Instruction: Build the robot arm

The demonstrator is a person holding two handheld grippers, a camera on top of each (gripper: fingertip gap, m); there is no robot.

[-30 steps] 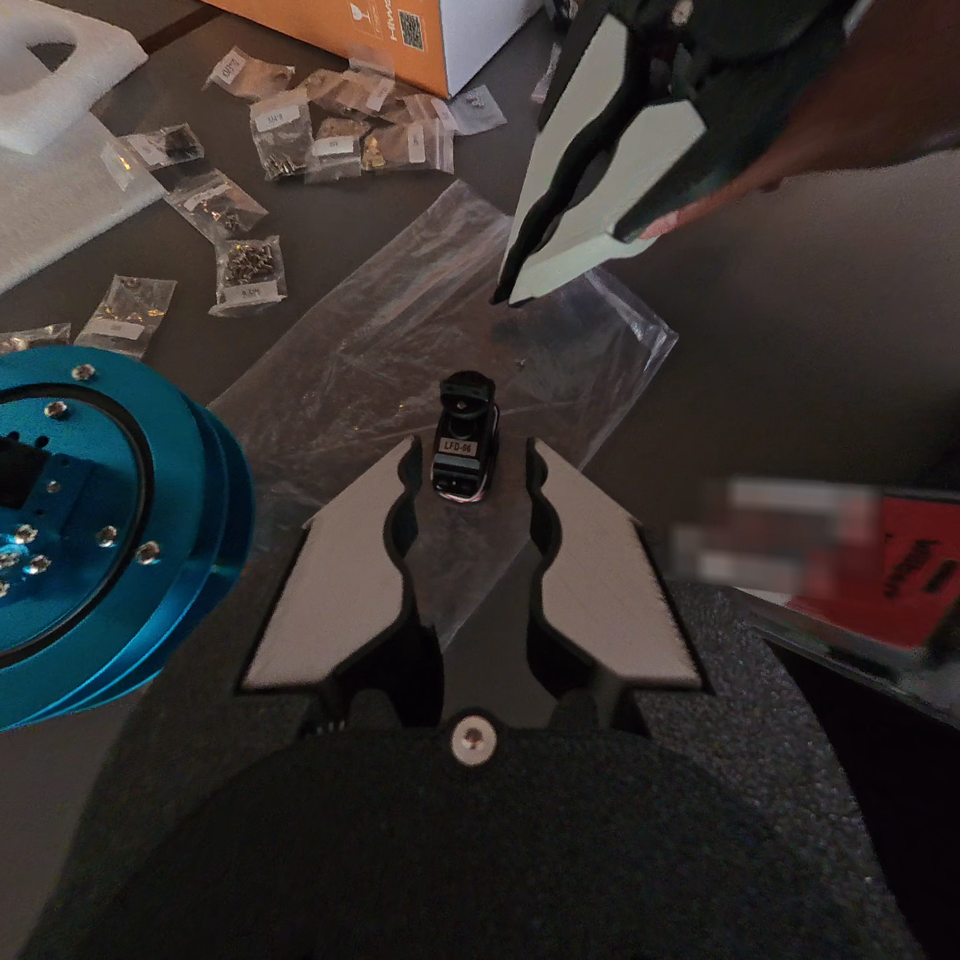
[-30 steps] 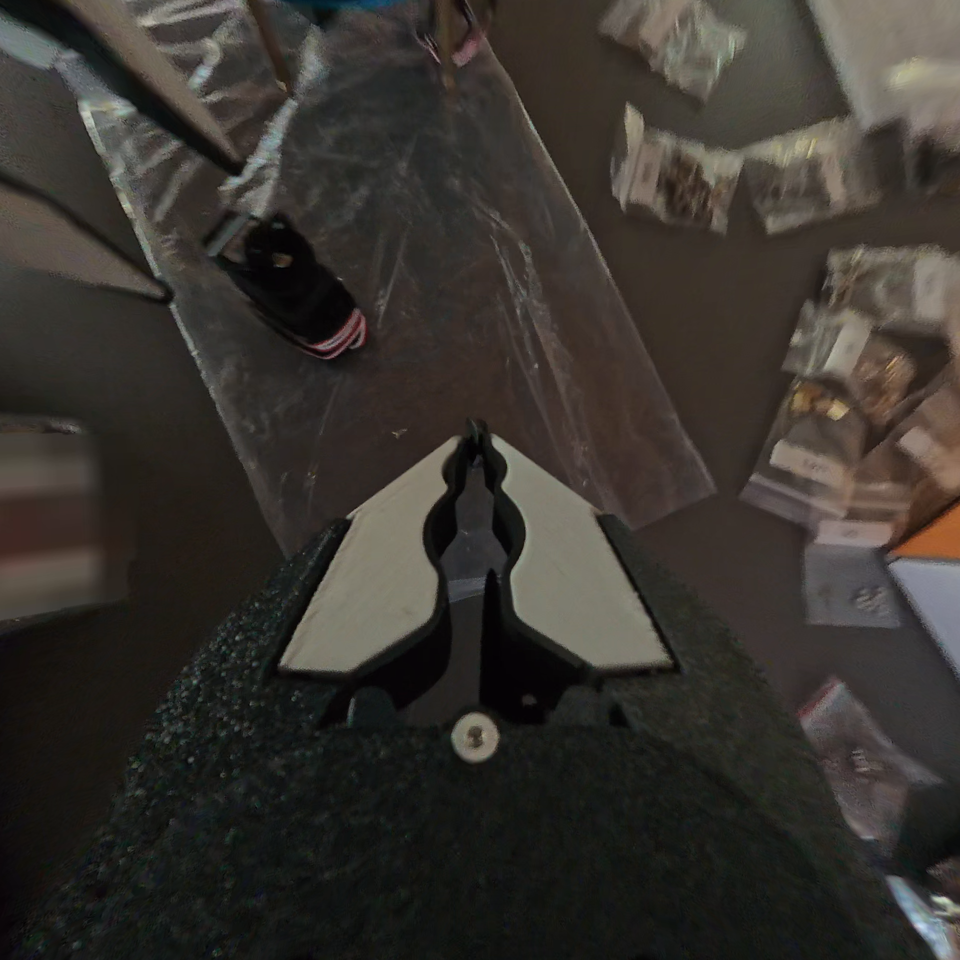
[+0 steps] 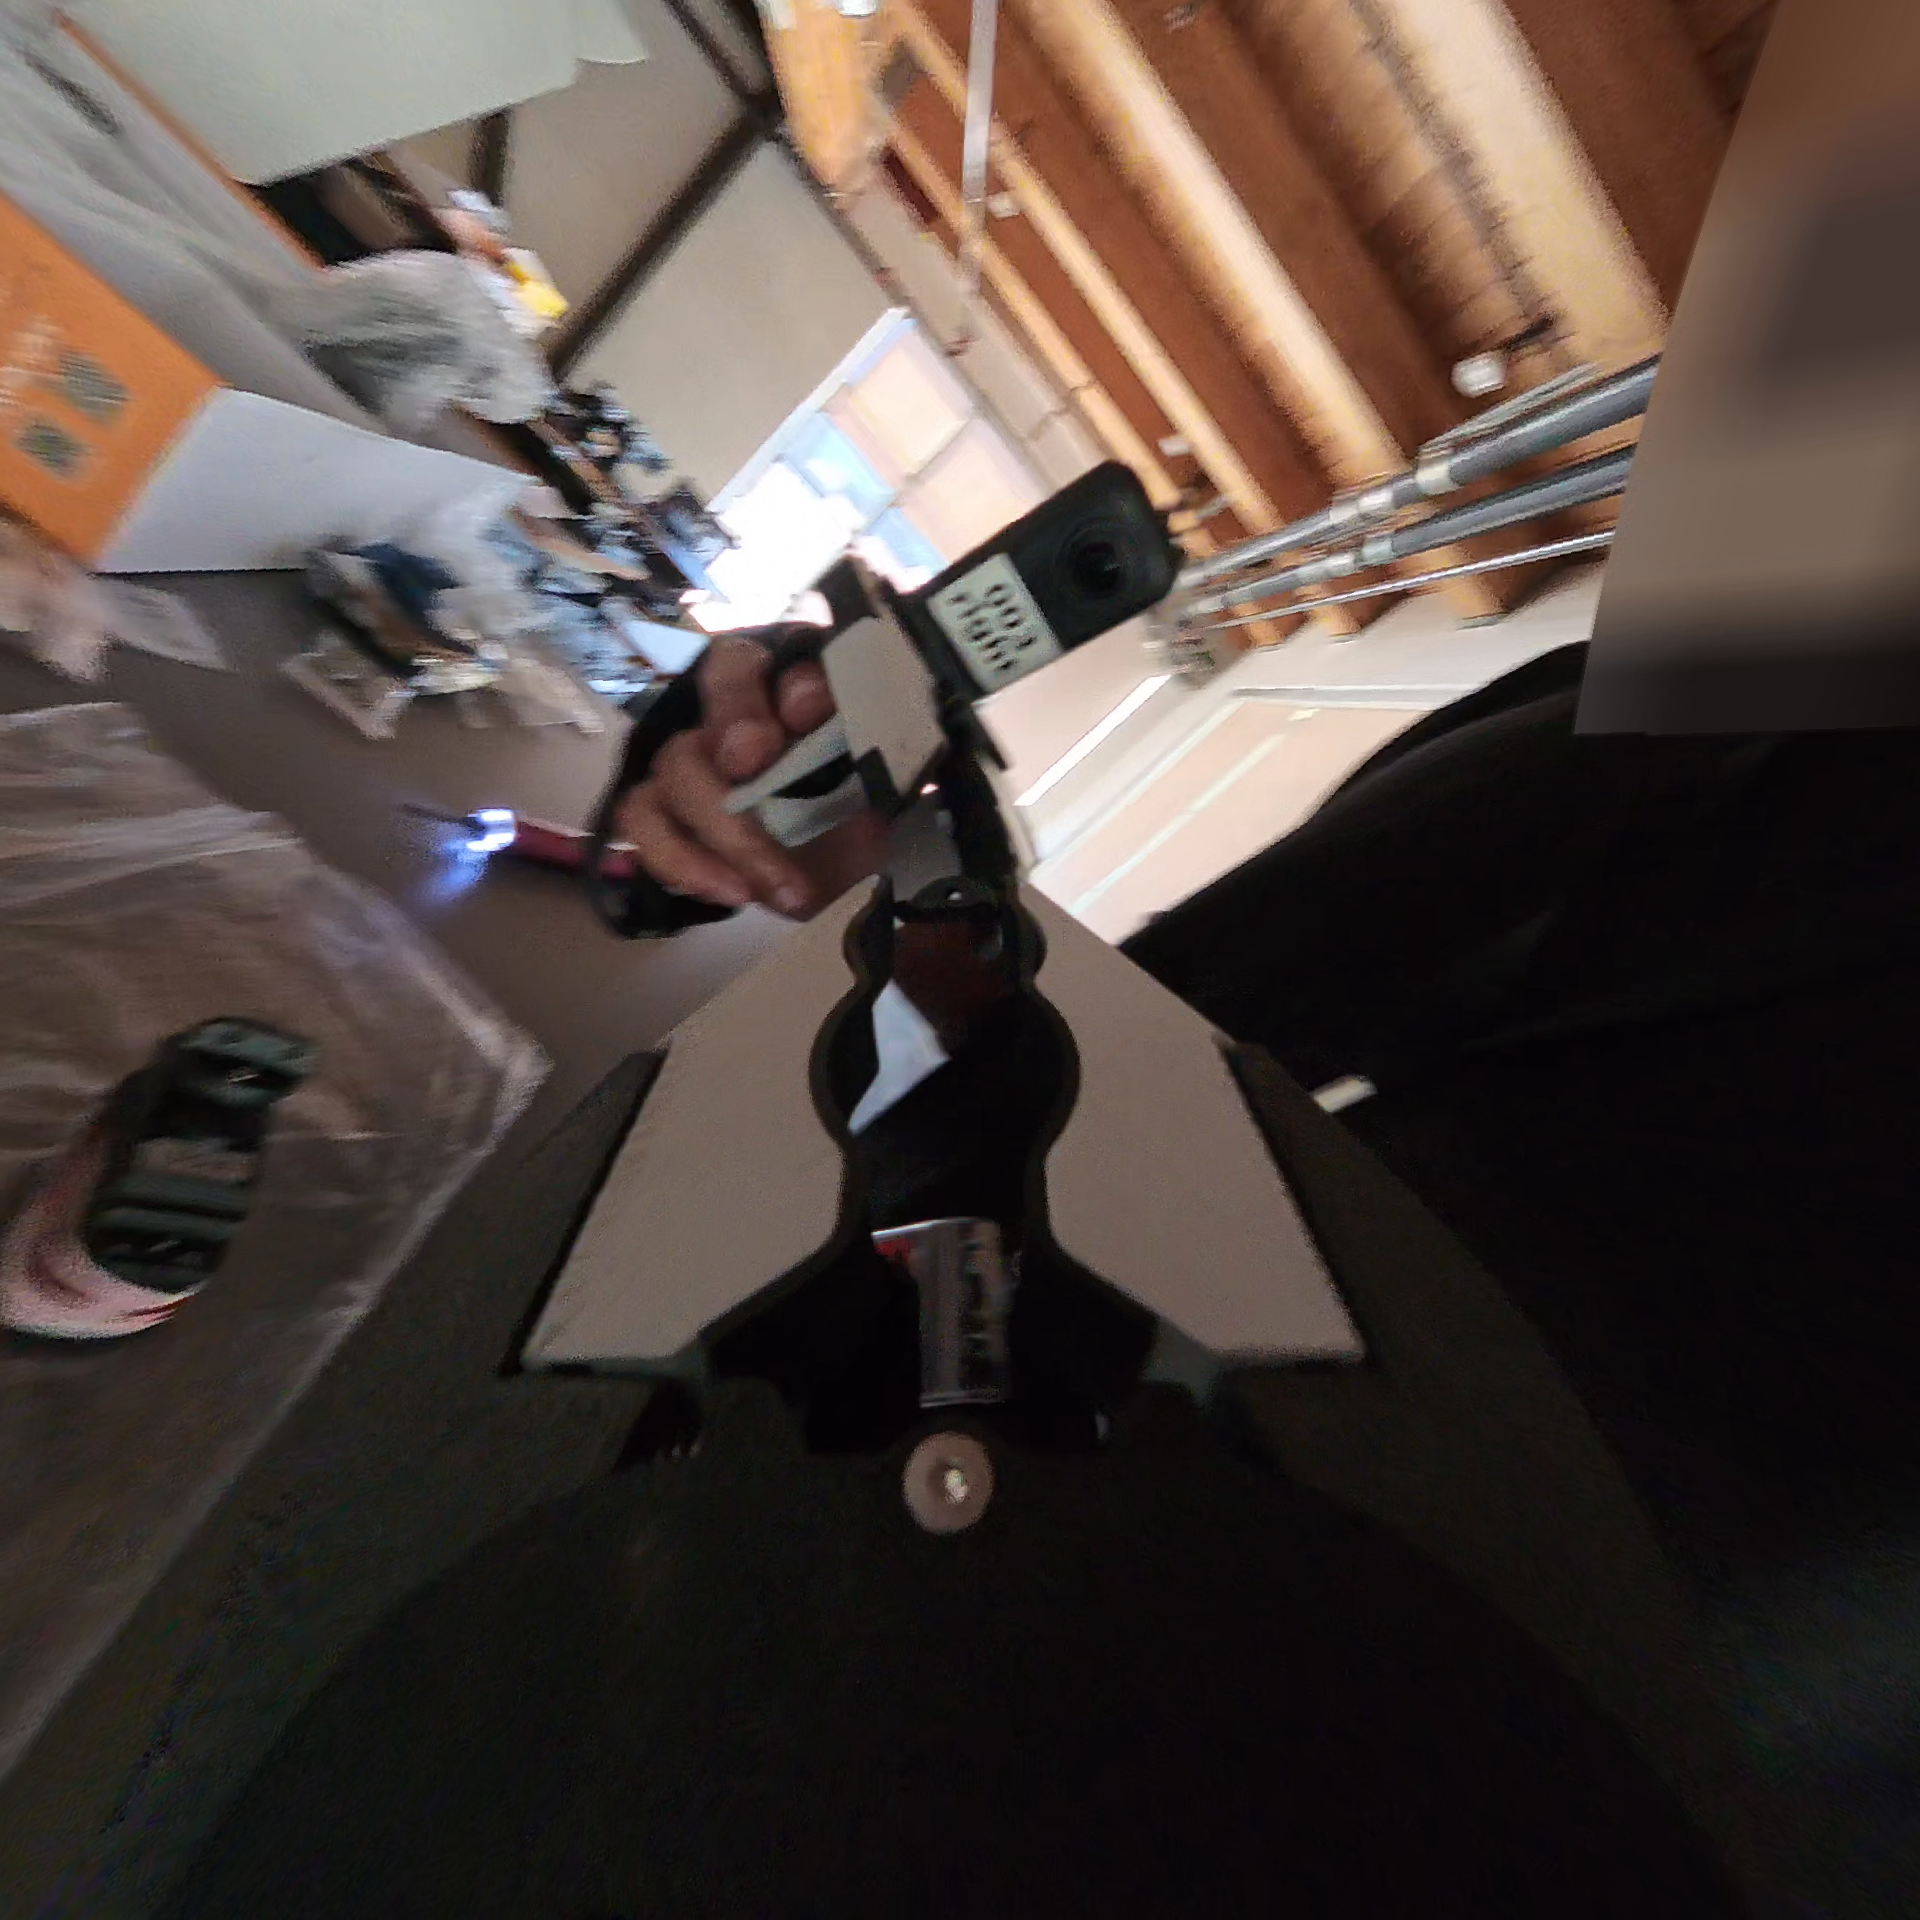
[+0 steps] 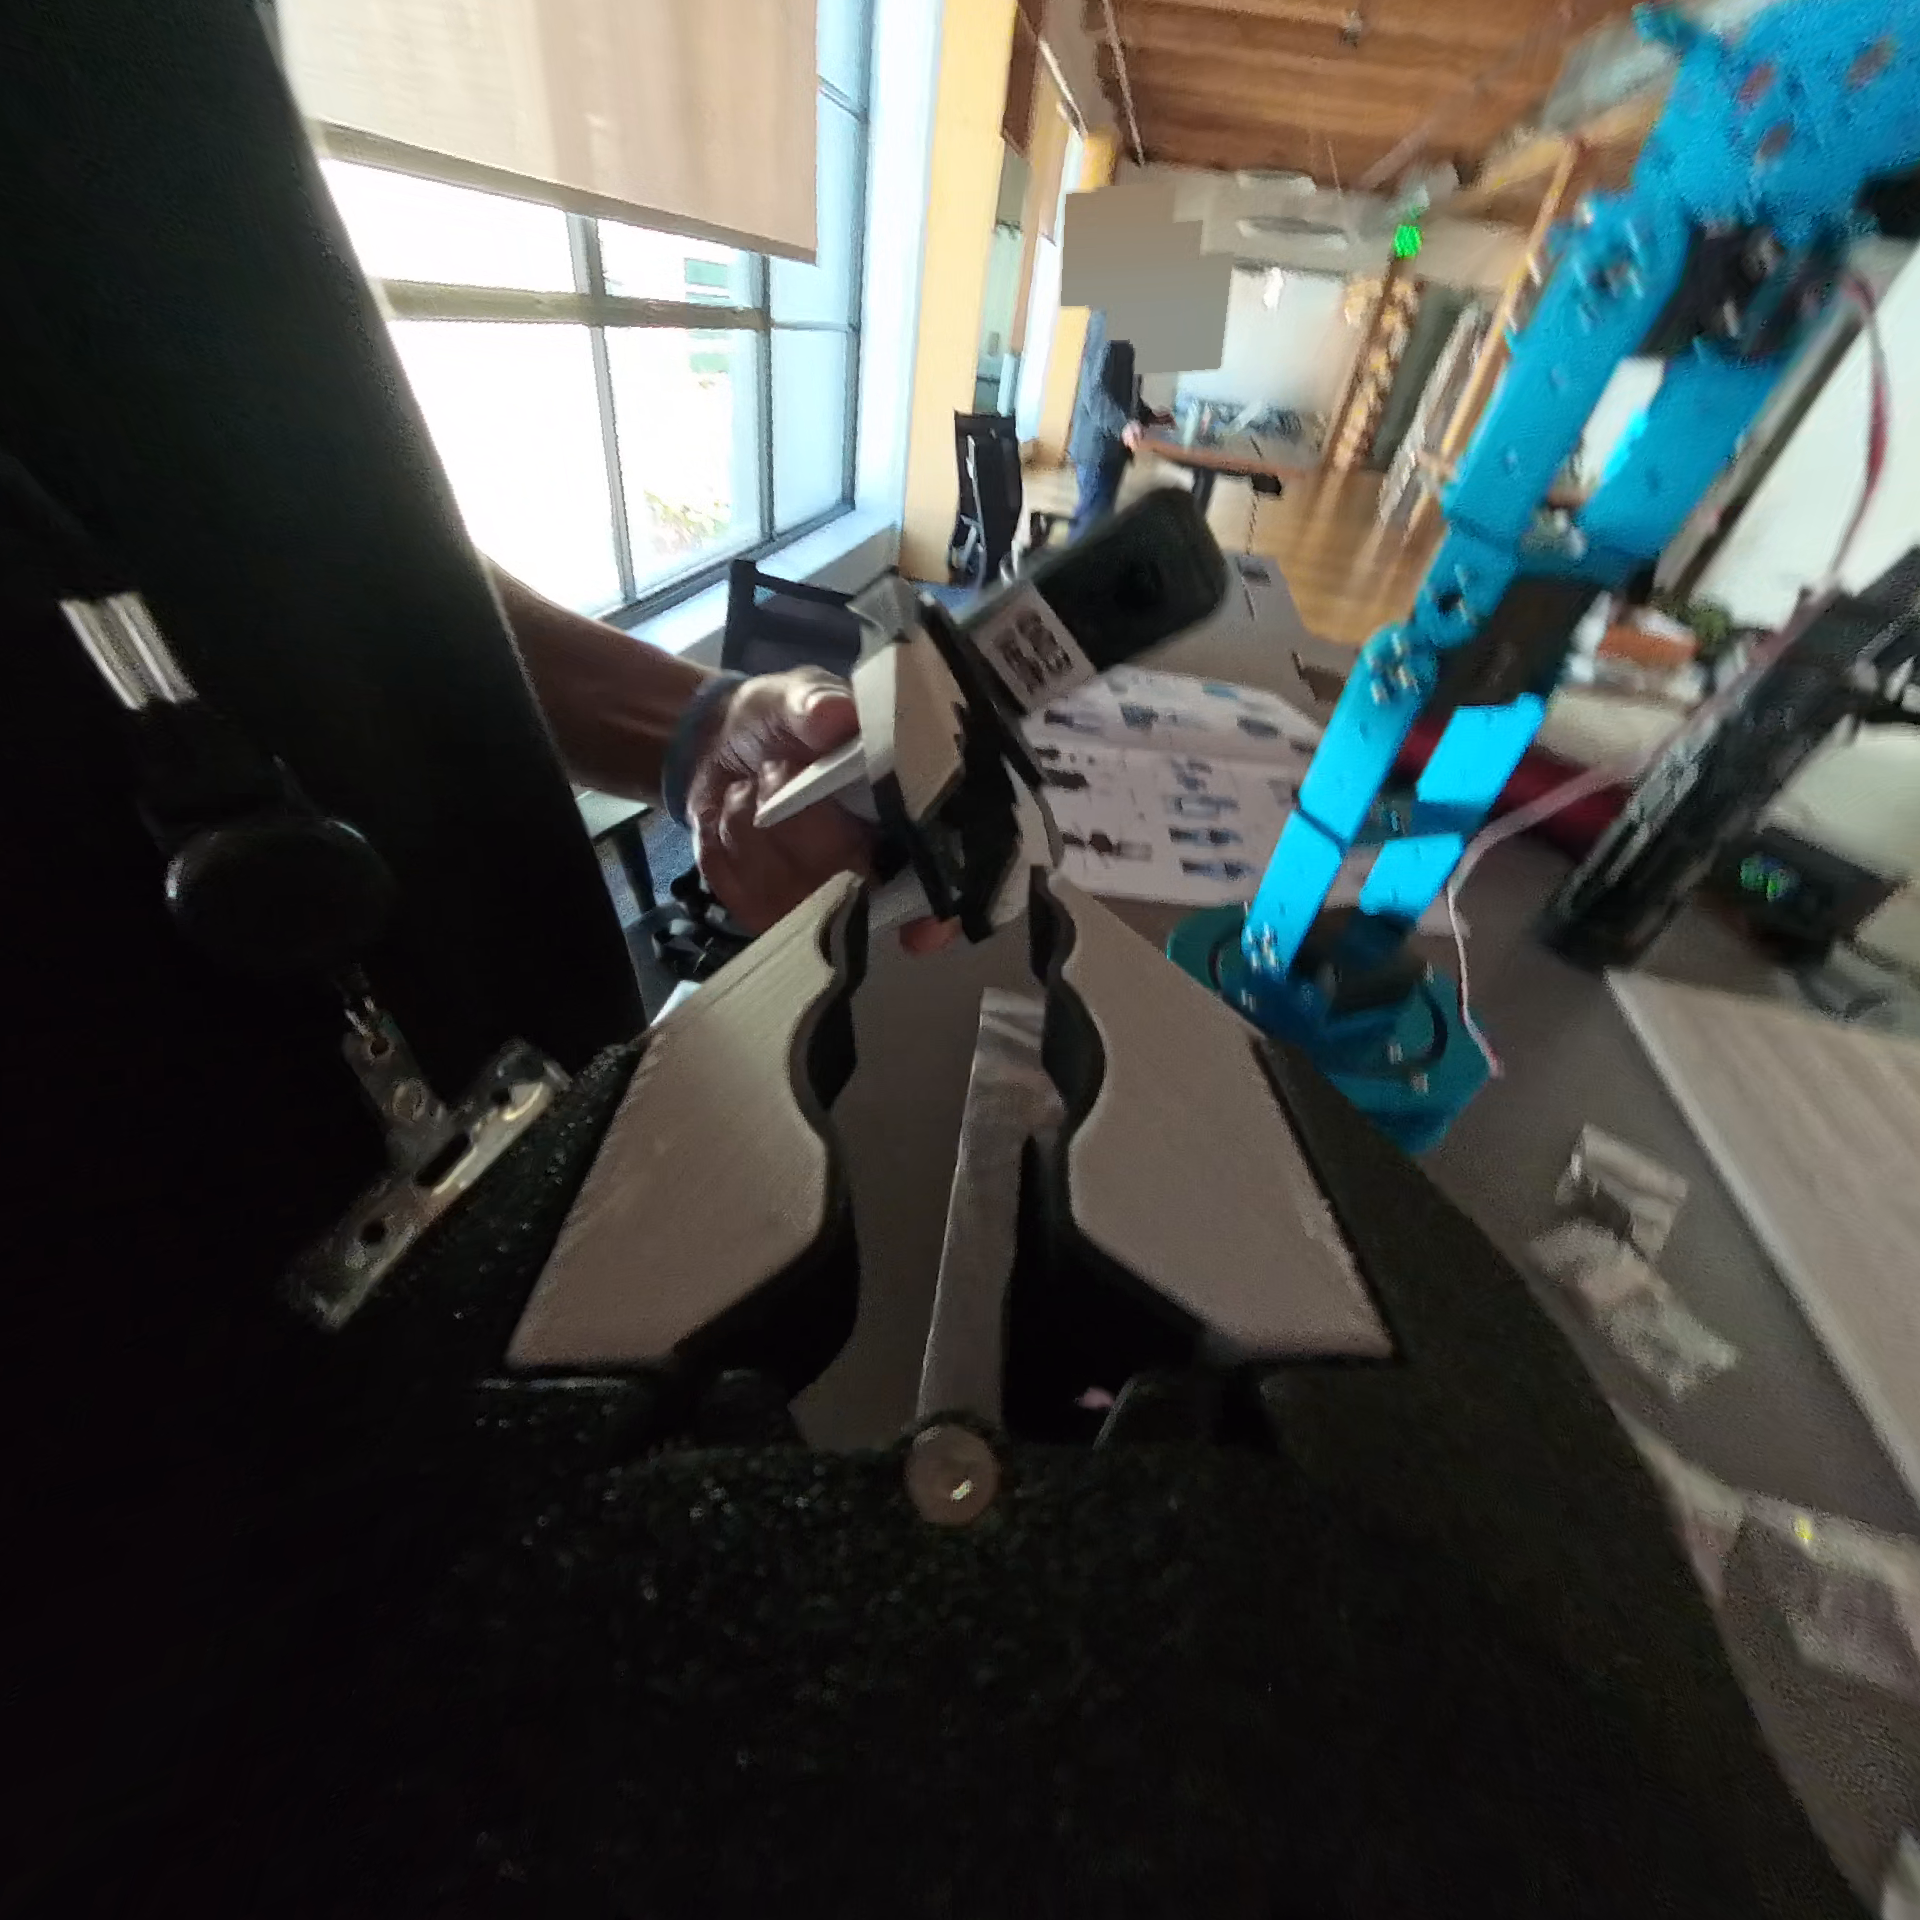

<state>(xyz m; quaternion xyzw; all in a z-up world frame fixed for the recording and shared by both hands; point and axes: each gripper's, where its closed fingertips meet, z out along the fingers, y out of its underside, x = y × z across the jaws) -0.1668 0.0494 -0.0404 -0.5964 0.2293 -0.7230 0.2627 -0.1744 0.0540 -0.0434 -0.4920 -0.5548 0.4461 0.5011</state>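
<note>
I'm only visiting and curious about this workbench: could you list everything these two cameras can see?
table: one, grey-brown, under everything
plastic sheet: one, clear, flat on table
motor: one, black, pink-white wires, on sheet
box: one, orange-white, far end of table
robot arm: one, blue, standing on table
small bags: several, clear, near arm's base
left gripper: black-white, jaws slightly apart
right gripper: black-white, open, facing the left one
left hand: holds left gripper
right hand: holds right gripper

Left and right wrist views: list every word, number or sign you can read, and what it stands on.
None reads clearly.
White tag under black camera: blurred marks.
Orange box: blurred print.
Green ceiling sign: too small.
Printed sheet: blurred.
</note>
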